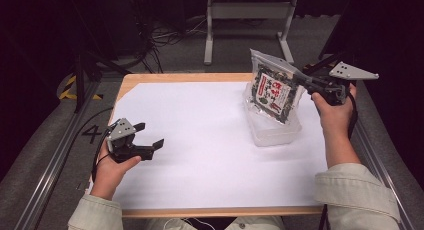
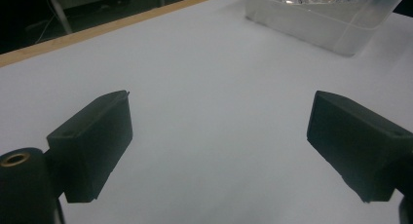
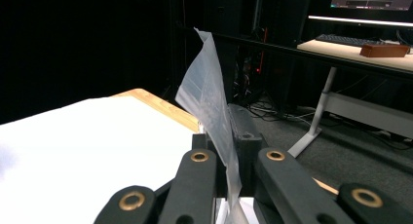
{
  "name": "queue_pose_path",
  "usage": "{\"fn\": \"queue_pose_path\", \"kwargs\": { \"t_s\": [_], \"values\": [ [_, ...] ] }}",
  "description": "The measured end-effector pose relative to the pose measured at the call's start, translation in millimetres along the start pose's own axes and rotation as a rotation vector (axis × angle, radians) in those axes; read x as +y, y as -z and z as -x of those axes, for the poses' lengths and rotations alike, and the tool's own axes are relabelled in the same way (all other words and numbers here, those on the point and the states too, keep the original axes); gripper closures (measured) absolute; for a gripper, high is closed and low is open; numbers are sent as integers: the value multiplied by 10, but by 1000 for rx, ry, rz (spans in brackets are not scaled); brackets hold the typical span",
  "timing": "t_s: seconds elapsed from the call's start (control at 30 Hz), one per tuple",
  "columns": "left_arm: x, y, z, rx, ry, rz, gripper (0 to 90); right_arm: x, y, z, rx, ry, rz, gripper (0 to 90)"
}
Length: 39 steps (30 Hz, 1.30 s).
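A clear snack bag (image 1: 273,88) with a red and white label and dark contents hangs tilted over a clear plastic tub (image 1: 272,130) at the right of the white sheet. My right gripper (image 1: 306,80) is shut on the bag's top right edge; in the right gripper view the thin film of the bag (image 3: 209,95) rises from between the closed jaws. The bag's lower end reaches into the tub. My left gripper (image 1: 149,135) stands open at the left of the table, just above the sheet, with nothing between its fingers (image 2: 92,141). The tub (image 2: 321,24) lies ahead of it, far off.
A white sheet (image 1: 200,145) covers most of the wooden table (image 1: 150,78). Behind the table stand a metal frame's legs (image 1: 210,35) and loose cables (image 1: 160,40) on the floor. A desk with a monitor and keyboard (image 3: 360,39) is in the background.
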State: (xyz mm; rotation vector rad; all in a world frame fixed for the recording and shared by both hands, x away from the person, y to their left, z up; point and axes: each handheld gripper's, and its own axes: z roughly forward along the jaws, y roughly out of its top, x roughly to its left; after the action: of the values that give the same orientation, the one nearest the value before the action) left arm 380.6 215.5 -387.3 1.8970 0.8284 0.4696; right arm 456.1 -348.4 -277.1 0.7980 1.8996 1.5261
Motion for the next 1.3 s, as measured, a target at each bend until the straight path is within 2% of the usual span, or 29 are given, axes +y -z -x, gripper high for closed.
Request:
{"fn": "queue_pose_path", "kwargs": {
  "t_s": [0.23,0.43,0.5,0.57,0.67,0.9,1.07,1.23,1.3],
  "values": [
    [1,-18,9,2,-4,-8,101,-65,27,-9,3,-1,-23,882],
    [1,-19,10,3,-2,-9,100,-106,-6,-44,15,-1,-40,881],
    [1,-18,13,4,0,-10,101,-125,-52,-71,16,16,-77,880],
    [2,-14,13,4,-4,-9,101,-137,-81,-95,27,6,-76,880],
    [1,-8,23,0,6,-6,101,-136,-89,-104,8,15,-75,881],
    [-2,-15,22,5,2,-10,101,-233,-31,9,-32,-30,-62,881],
    [2,-29,16,-1,2,-11,101,-278,-2,32,-43,-40,-52,879],
    [-4,-47,11,1,0,-16,100,-300,18,27,-61,-25,-53,879],
    [-9,-50,6,-2,1,-15,100,-320,29,49,-58,-40,-48,879]
  ]
}}
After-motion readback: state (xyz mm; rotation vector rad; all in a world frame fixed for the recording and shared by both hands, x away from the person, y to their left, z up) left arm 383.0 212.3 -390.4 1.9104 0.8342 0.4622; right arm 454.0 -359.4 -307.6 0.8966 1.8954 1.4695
